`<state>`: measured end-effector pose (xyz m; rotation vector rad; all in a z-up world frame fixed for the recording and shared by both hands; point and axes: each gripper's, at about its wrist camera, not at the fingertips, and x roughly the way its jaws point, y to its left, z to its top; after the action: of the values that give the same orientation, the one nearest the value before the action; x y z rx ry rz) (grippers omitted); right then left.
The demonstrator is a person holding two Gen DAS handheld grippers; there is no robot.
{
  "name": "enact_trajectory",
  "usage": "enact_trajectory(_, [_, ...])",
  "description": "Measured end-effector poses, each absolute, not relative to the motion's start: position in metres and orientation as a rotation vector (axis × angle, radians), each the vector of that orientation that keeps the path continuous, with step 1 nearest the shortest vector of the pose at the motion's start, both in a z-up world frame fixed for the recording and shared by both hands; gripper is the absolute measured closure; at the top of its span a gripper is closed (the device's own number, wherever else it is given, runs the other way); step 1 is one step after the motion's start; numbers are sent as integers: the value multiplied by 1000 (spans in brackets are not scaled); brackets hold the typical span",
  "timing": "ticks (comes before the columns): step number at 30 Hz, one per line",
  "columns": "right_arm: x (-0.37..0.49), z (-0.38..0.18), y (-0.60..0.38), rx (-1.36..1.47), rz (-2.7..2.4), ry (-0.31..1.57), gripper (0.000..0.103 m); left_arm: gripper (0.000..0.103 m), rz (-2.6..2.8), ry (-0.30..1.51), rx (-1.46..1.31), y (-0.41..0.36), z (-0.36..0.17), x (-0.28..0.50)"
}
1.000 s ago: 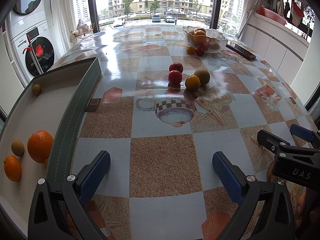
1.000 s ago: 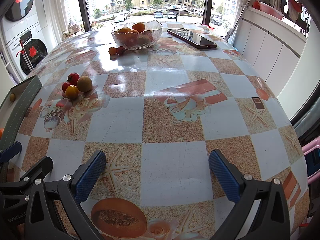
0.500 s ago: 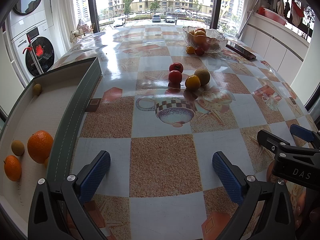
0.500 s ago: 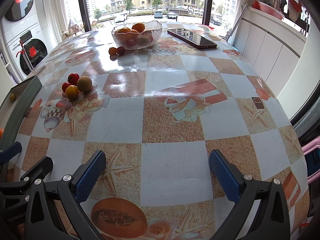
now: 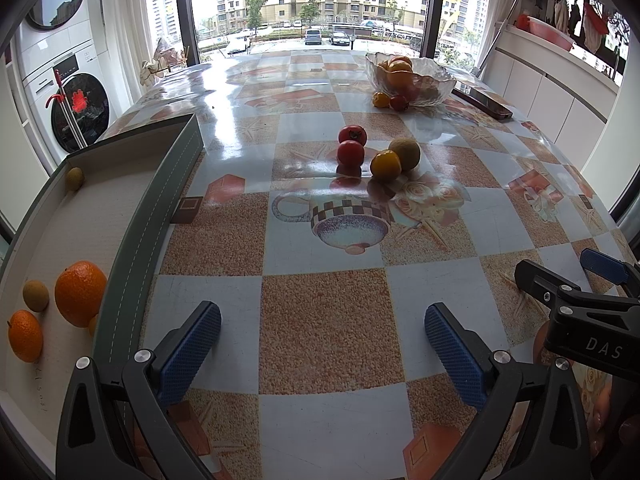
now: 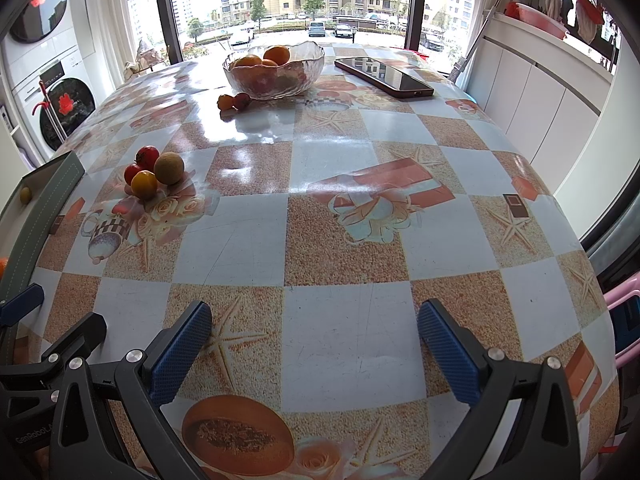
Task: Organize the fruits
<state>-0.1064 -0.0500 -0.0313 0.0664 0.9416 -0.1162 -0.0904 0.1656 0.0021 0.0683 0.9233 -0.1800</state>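
The counter (image 5: 320, 320), covered in a checked cloth printed with shells and teacups, fills both views. On its left edge sits a long shallow tray (image 5: 132, 240) with a grey-green wall; inside it lie a large orange (image 5: 80, 293), a smaller orange (image 5: 25, 335), two small brownish-green fruits and a bit of yellow fruit half hidden by the wall. At the far end stands a glass bowl (image 6: 274, 74) already heaped with oranges, two small fruits loose just beside its base, and a dark phone (image 6: 384, 77) lying near it.

In the middle of the counter is the loose cluster: two red tomatoes (image 5: 351, 144), a yellow-orange fruit (image 5: 385, 165) and a dull green-yellow round one (image 5: 405, 153), all touching or nearly so.

The left gripper (image 5: 322, 344) hovers low over bare cloth at the near edge, its jaws spread wide with nothing between them. The right gripper (image 6: 314, 340) sits just beside it, jaws likewise released and empty.

By my reading the sorting is at a pause between picks: nothing is held and both tools are well apart from any fruit. The next move likely calls for one gripper to travel forward to the central cluster, straddle a single outer fruit without nudging its neighbours, and close gently, since the round fruit could roll on the glossy cloth.
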Motion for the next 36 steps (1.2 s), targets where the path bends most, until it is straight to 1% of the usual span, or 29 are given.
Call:
enact_trajectory(6, [-106,-31,-50,67,-116,941,0,1,-180,927,69,165,2,-90])
enact_trajectory(12, [-110,-28,-54,105,-103,921,0,1,-151,979,82,161,8,-78])
enact_trajectory(17, [-111,-26,-58,141,-90,904,0,1,-169,945,72,149,25,-53])
enact_trajectory(19, [-110,-26,-59,151,-85,899,0,14,-192,943,73,140,29,-41])
enact_trajectory(20, [-111,-26,-60,154,-84,897,0,23,-202,961,77,135,28,-35])
enact_trajectory(21, [-111,-26,-60,158,-82,895,0,29,-210,983,79,130,27,-29])
enact_trajectory(25, [-111,-26,-61,169,-77,890,0,30,-213,1023,48,118,19,-7])
enact_trajectory(26, [-111,-26,-61,172,-76,888,0,31,-213,1027,38,116,18,-4])
enact_trajectory(27, [-112,-26,-61,175,-74,886,0,39,-213,1030,27,114,17,0])
enact_trajectory(29, [-112,-27,-62,178,-74,884,0,42,-200,1024,35,110,17,5])
enact_trajectory(30, [-111,-27,-61,178,-74,885,0,54,-198,1022,34,110,17,7])
enact_trajectory(31, [-111,-27,-61,175,-75,886,0,61,-197,1020,35,108,17,8])
enact_trajectory(32, [-112,-27,-62,176,-75,886,0,64,-192,1017,47,107,17,9])
enact_trajectory(33, [-112,-27,-61,174,-76,886,0,65,-193,1017,45,108,17,10])
enact_trajectory(34, [-112,-27,-61,174,-76,886,0,68,-196,1012,35,109,17,9])
enact_trajectory(35, [-112,-27,-61,172,-78,887,0,77,-198,1005,27,112,17,8])
enact_trajectory(36, [-111,-27,-61,169,-79,888,0,80,-195,1005,26,113,17,8])
